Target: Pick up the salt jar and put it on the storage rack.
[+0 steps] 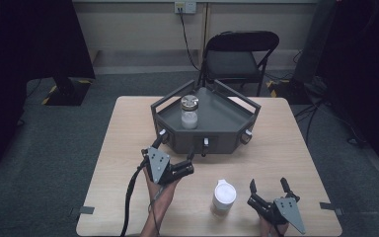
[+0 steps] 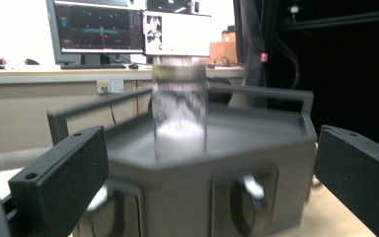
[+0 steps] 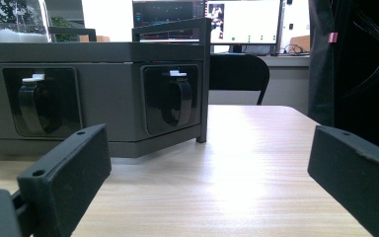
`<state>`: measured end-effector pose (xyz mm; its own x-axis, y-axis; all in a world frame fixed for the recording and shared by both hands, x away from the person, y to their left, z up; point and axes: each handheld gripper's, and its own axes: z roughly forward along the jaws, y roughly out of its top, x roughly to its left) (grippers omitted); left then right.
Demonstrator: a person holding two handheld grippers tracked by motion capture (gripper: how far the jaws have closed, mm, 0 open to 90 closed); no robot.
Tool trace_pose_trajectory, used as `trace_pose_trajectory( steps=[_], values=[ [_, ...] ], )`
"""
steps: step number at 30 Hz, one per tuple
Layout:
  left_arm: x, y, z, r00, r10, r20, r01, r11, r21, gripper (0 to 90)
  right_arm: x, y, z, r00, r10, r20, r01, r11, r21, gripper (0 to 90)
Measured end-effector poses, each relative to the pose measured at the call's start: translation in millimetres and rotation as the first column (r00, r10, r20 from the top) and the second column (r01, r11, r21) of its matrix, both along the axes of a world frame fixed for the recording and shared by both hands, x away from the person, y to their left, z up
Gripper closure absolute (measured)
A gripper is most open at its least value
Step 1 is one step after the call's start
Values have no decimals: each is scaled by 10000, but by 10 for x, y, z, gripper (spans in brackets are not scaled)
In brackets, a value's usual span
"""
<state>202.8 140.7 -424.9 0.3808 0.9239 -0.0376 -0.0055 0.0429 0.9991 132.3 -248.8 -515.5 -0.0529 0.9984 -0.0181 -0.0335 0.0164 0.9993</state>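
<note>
**Two jars, two spread grippers**

A clear glass jar (image 1: 189, 112) with a metal lid is standing upright in the grey tray (image 1: 227, 121) at the far middle of the wooden table (image 1: 281, 153). White powder is filling roughly its lower third; the rest of the glass is looking empty. In the left gripper view the same jar (image 2: 179, 106) is appearing blurred, straight ahead behind the tray's front wall (image 2: 177, 197).

A second jar with a white lid (image 1: 223, 197) is standing on the table near the front edge, between the two hands; what is inside cannot be told.

The left gripper (image 1: 173, 154) is hovering just before the tray's front left corner, its jaws spread and holding nothing. The right gripper (image 1: 269, 186) is resting low near the front right of the table, just beside the white-lidded jar but apart from it, jaws also spread wide and empty.
</note>
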Motion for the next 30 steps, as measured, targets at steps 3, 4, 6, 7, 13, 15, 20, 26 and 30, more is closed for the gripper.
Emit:
trace_pose_trajectory(
  steps=[3,4,6,7,13,15,20,26,30],
  values=[
    [-58,15,-159,9994,208,-288,-216,9994,-266,0,0,0,1,10000,0,-4,0,10000,1,14],
    [-80,-7,-213,9985,468,-289,-475,9985,-260,0,0,0,0,10000,0,-1,0,10000,-3,14],
    [-112,-26,-288,9962,798,-362,-804,9966,-161,0,0,0,0,10000,1,-1,-1,10000,-1,14],
    [-129,-31,-328,9953,890,-377,-897,9958,-182,0,0,0,0,10000,0,0,0,10000,-2,14],
    [-222,-41,-562,9929,1187,-115,-1188,9929,-92,0,0,0,0,10000,0,-3,0,10000,0,14],
    [-258,-41,-643,9913,1318,15,-1318,9912,-118,0,0,0,0,10000,0,-2,0,10000,0,14],
    [-278,-14,-707,9912,1305,-204,-1305,9914,10,0,0,0,0,10000,1,-1,-1,10000,-2,14],
    [-287,-16,-767,9922,1178,-406,-1165,9926,334,0,0,0,0,10000,0,-2,0,10000,-1,14],
    [-297,-26,-817,9919,1228,-331,-1220,9922,255,0,0,0,0,10000,0,0,0,10000,-2,14]
  ],
)
